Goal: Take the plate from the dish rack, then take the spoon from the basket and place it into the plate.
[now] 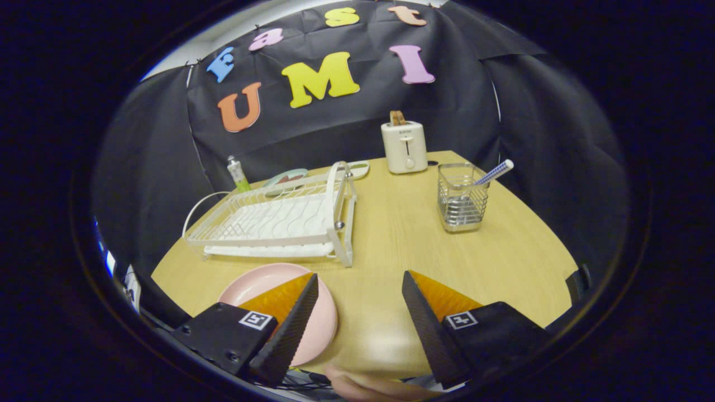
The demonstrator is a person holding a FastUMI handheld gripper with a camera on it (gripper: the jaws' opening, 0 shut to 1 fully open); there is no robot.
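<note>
So the round pale pink plate (290, 312) is already lying flat on the light wooden counter (391, 245), partly under the left finger and just in front of the white wire dish rack (279, 220), which looks empty from here. The gripper (357, 318) has its fingers spread wide with nothing between them, just bare counter. What's left is the spoon with the blue-and-white patterned handle (494, 173), standing tilted in the square shiny metal wire basket (461, 198), well beyond the right finger and off to its right. My guess is the spoon is light and stiff, and the handle is thin and maybe a bit slick, so it could twist if pinched off-centre. I'd grab the bit of handle sticking out above the basket rim, squarely across it, then lift straight up so the bowl end doesn't snag the wires. The basket looks light too, so it might tip or drag along. There's a cream toaster (404, 145) further back, out of the way.
</note>
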